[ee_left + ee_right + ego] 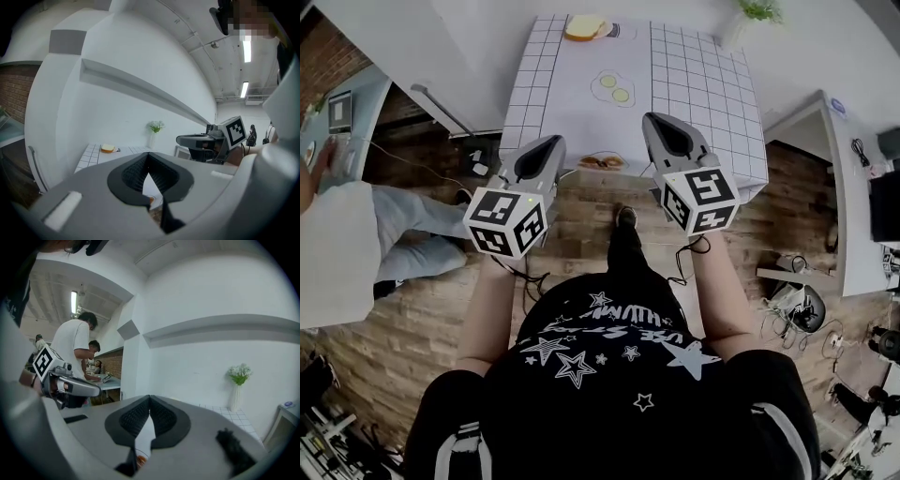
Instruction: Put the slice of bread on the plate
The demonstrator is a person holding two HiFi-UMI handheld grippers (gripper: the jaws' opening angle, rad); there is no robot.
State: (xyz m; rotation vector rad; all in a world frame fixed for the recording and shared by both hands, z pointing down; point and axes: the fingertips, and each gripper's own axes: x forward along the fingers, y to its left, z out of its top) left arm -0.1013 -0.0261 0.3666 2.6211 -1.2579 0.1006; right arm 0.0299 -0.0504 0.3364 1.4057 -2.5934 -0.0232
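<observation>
Bread slice [584, 27]: golden-brown crust, paler face, flat on table [694, 75].

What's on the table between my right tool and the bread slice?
In the head view, a fried egg with two yolks lies mid-table, between the right tool and the bread slice at the far edge.

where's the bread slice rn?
Head view: the bread slice lies at the far edge of the table, beyond the fried eggs and left of the flower vase.
</observation>
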